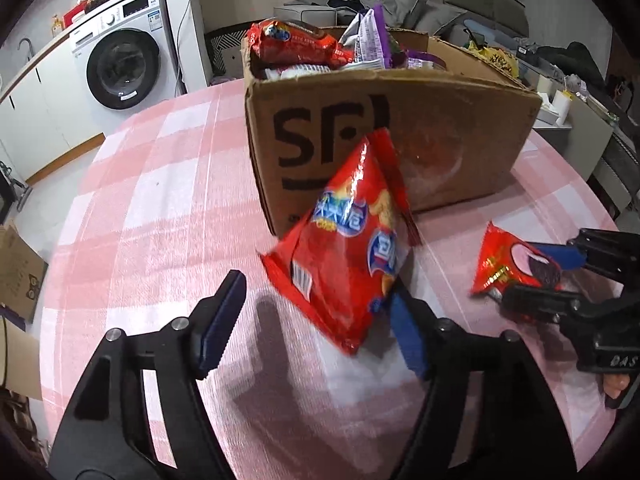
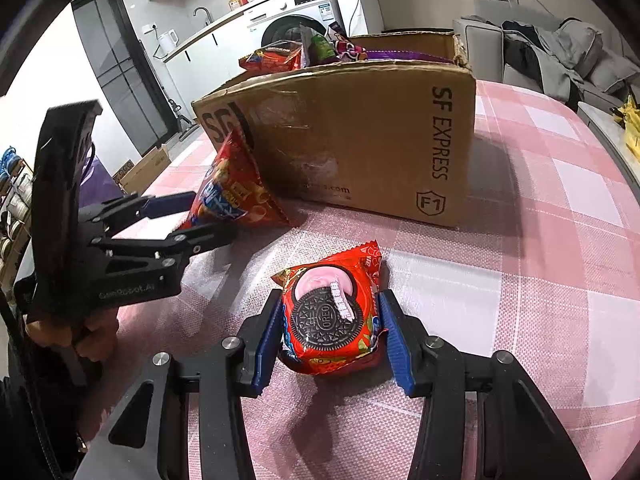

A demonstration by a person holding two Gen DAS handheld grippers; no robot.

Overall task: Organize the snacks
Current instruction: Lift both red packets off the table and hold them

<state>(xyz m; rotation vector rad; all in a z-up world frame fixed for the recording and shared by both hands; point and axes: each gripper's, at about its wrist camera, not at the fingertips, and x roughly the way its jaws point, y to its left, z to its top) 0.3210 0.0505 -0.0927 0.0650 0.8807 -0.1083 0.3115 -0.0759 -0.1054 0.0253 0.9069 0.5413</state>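
Note:
A red chips bag [image 1: 344, 256] stands tilted on the pink checked table [image 1: 160, 200], its top corner against the cardboard box [image 1: 400, 120]. My left gripper [image 1: 314, 292] is open around the bag's lower end; the left pad is clear of it and the right pad is beside it. In the right wrist view the same chips bag [image 2: 232, 188] shows just ahead of the left gripper [image 2: 208, 216]. My right gripper [image 2: 330, 298] is shut on a red Oreo pack [image 2: 332, 320] that rests on the table [image 2: 540, 240]. The left wrist view also shows the right gripper [image 1: 528, 272] shut on the Oreo pack [image 1: 500, 264].
The box [image 2: 360, 140] holds several snack bags, some of them sticking up above its rim. A washing machine [image 1: 120, 64] stands beyond the table's far left edge, a grey sofa [image 2: 560, 52] behind the box. Another carton [image 1: 16, 276] sits on the floor at left.

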